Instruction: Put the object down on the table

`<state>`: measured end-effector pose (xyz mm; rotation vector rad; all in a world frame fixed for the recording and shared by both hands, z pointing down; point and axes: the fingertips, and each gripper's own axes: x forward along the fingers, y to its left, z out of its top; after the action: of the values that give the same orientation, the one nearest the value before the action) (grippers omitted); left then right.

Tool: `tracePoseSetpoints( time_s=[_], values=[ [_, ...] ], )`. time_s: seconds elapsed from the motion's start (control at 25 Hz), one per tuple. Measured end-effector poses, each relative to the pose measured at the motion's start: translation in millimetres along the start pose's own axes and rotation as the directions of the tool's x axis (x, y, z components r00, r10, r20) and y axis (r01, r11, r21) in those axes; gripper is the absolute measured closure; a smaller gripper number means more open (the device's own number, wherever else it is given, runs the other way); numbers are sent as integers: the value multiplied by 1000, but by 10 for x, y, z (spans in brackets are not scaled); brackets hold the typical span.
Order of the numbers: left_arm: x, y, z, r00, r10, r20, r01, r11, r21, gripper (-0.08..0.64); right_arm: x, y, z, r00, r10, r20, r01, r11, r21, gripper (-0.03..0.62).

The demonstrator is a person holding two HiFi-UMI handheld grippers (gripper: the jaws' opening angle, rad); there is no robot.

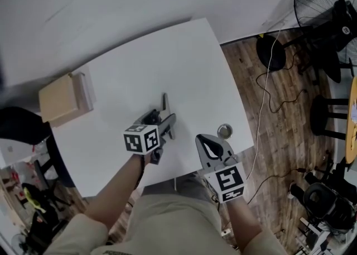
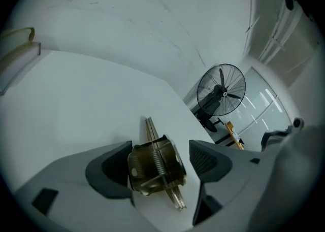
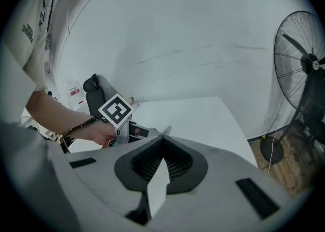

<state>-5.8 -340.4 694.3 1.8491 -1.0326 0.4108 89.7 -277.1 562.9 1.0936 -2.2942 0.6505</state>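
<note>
The object (image 1: 165, 109) is a dark metal spring clip with a long thin bar, lying on the white table (image 1: 167, 58) near its front. In the left gripper view, the clip (image 2: 152, 167) sits between the two pads. It touches the left pad (image 2: 109, 167), and a clear gap shows on the right side. My left gripper (image 1: 162, 121) (image 2: 160, 147) is open around it. My right gripper (image 1: 204, 140) (image 3: 162, 138) is to the right, at the table's front edge, shut and empty.
A small round metal tin (image 1: 225, 131) stands near the table's right edge, just beyond the right gripper. A cardboard box (image 1: 61, 99) rests at the table's left edge. A floor fan (image 1: 329, 8), stools and a cable are on the wood floor to the right.
</note>
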Motion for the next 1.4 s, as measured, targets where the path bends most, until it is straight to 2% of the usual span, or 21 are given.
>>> tracePoseSetpoints(
  time_s=[0.2,0.44,0.56,0.68,0.92,1.12,1.24,1.32,1.4],
  values=[
    [-67,34,17,999,38,15,-38,998,50,207,-30,2,-14,1000,-1,2,1,1000,-2,571],
    [-167,81,5,998,56,23,-57,997,59,206,-39,67,0,1000,7,12,-6,1000,-10,571],
    [-243,67,61,998,46,52,-48,998,37,206,-89,106,51,1000,4,25,-4,1000,-27,571],
    [-317,27,154,996,35,77,-38,999,39,206,-135,139,144,999,8,47,-7,999,-33,571],
    [-629,-71,362,988,50,146,-66,992,110,207,-278,233,367,995,5,98,1,998,-60,571],
    [-1003,-166,633,972,31,233,-58,992,109,217,-507,374,795,983,21,184,2,993,-121,571],
    [-1263,-248,753,961,34,275,-80,984,157,273,-703,440,1066,968,19,249,15,991,-134,571],
    [-1428,-330,815,955,40,294,-107,971,214,273,-841,448,1221,958,8,288,35,989,-145,571],
    [-1608,-425,885,945,40,326,-133,954,268,304,-983,427,1349,947,-11,321,66,985,-161,571]
  ],
)
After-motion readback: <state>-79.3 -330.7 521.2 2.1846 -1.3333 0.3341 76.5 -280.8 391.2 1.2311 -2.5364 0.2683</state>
